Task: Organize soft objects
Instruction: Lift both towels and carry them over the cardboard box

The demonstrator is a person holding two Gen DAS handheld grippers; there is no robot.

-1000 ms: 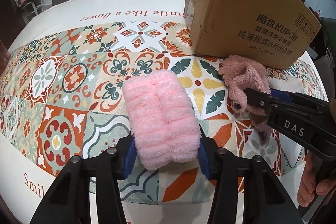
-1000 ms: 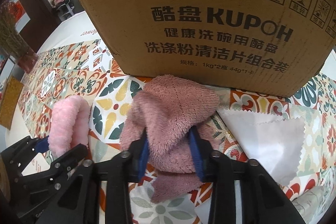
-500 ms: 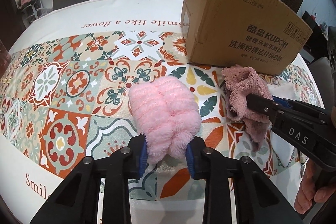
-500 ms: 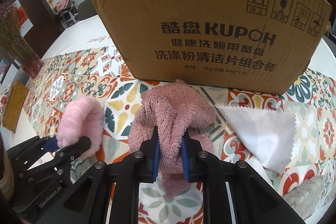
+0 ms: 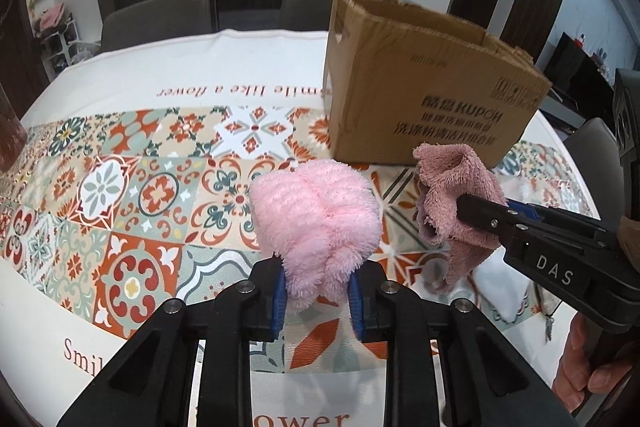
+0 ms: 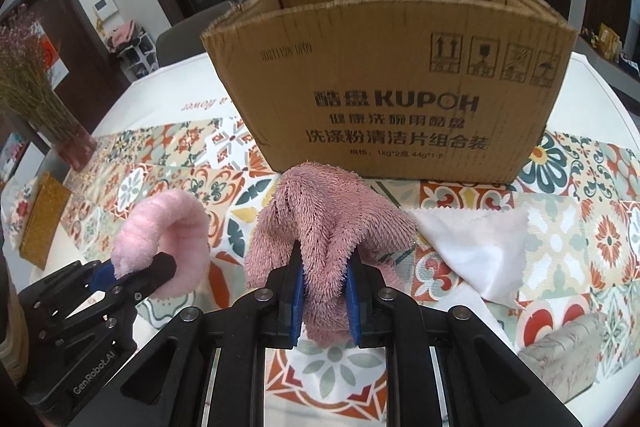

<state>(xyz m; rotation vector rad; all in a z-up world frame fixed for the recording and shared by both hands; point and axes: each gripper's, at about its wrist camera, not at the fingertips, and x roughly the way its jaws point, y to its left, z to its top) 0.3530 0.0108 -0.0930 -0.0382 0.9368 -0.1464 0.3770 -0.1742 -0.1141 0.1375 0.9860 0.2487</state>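
Left claw (image 5: 318, 297): blue pads closing on the fluffy light-pink folded cloth (image 5: 316, 223), pinched at its near end and lifted clear of the table (image 5: 120, 99). Right claw (image 6: 324, 301): pads pressed against the shaggy dusty-pink towel (image 6: 320, 227), bunched between them, loose ends hanging below.

Left wrist view only: right claw (image 5: 466, 205) seen side-on at the right edge, towel (image 5: 452, 195) draped over its tip, fingers of a hand (image 5: 584, 375) wrapped around the handle below.

Right wrist view only: left claw (image 6: 160, 267) at lower left, pink cloth (image 6: 168, 243) curled over its tip; thin white cloth with pinked edges (image 6: 480, 251) flat on the table (image 6: 592, 227), just right of the towel; vase of dried purple flowers (image 6: 60, 135) at far left.

Both views: open brown cardboard box printed KUPOH (image 5: 420, 87) (image 6: 392, 83) standing behind both cloths on the patterned tile-print tablecloth.
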